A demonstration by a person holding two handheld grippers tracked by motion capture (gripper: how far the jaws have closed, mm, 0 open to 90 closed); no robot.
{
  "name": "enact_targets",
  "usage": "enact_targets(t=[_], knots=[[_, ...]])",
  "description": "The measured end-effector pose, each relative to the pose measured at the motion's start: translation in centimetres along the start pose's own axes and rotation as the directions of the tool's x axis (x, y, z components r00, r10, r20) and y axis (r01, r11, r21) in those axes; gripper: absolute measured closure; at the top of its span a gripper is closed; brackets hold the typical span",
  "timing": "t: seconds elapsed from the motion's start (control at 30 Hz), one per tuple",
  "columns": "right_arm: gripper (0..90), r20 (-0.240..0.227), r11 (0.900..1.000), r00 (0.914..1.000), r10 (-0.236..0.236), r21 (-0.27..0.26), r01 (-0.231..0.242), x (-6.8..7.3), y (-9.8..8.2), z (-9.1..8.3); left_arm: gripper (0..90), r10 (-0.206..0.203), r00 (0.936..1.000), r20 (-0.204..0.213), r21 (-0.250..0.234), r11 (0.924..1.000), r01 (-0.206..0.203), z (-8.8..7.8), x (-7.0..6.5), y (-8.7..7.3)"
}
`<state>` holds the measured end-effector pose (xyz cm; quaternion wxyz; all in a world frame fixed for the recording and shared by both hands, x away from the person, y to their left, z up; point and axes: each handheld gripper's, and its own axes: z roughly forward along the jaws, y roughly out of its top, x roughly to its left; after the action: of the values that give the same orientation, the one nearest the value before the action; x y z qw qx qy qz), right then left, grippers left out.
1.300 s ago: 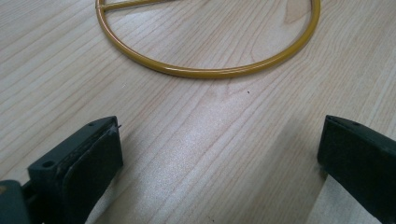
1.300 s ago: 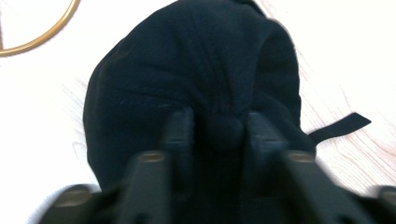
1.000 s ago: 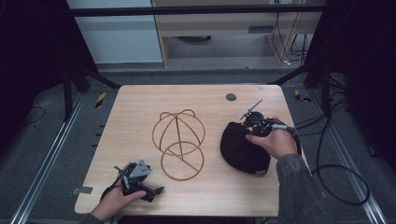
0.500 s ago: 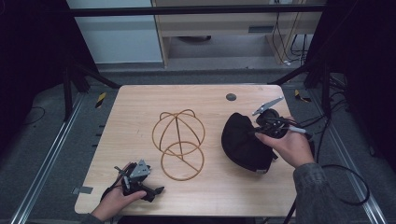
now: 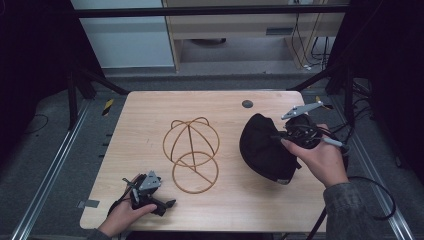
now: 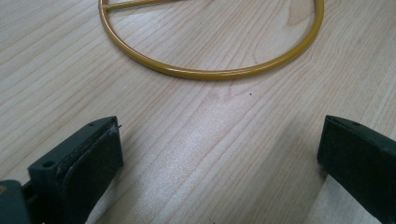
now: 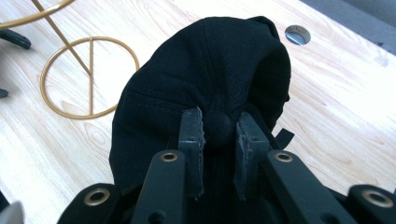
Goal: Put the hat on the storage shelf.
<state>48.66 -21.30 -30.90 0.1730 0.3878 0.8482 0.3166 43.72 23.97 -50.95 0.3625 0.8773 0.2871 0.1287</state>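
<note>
So the right gripper [image 5: 280, 137] has its fingers [image 7: 191, 140] clenched on a bunched bit of the black cap [image 5: 262, 147], which hangs on the right side of the surface [image 5: 150, 107], beside the gold wire hat stand [image 5: 191, 155]. The stand's dome has nothing on it. Left gripper [image 5: 170, 203] rests near the front edge, fingers [image 6: 88, 158] spread wide with only bare wood between them. Can't see inside the cap, and its brim is hard to make out.

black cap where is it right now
The black cap is on the table's right side in the high view, pinched by its top button in the right claw, right of the gold wire stand.
</note>
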Motion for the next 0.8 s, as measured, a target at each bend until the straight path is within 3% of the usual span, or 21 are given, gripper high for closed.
enact_targets(t=[0.57, 0.67, 0.8], knots=[[76.2, -0.001, 0.994, 0.9999, 0.017, -0.111, -0.017, 0.4, 0.1, -2.3, 0.0, -0.005, 1.0, 0.001, 0.002, 1.0, 0.005, -0.3, 0.4, -0.2], [76.2, -0.001, 0.991, 0.9998, 0.022, -0.134, -0.022, 0.5, 0.3, -2.8, 0.0, 0.006, 0.9999, 0.011, 0.003, 1.0, -0.006, -0.5, 0.9, -0.5], [76.5, 0.0, 0.992, 0.9999, 0.013, -0.129, -0.013, 0.4, 1.1, -3.1, 0.0, -0.009, 1.0, -0.004, 0.001, 1.0, 0.009, -0.9, 1.8, -0.9]])
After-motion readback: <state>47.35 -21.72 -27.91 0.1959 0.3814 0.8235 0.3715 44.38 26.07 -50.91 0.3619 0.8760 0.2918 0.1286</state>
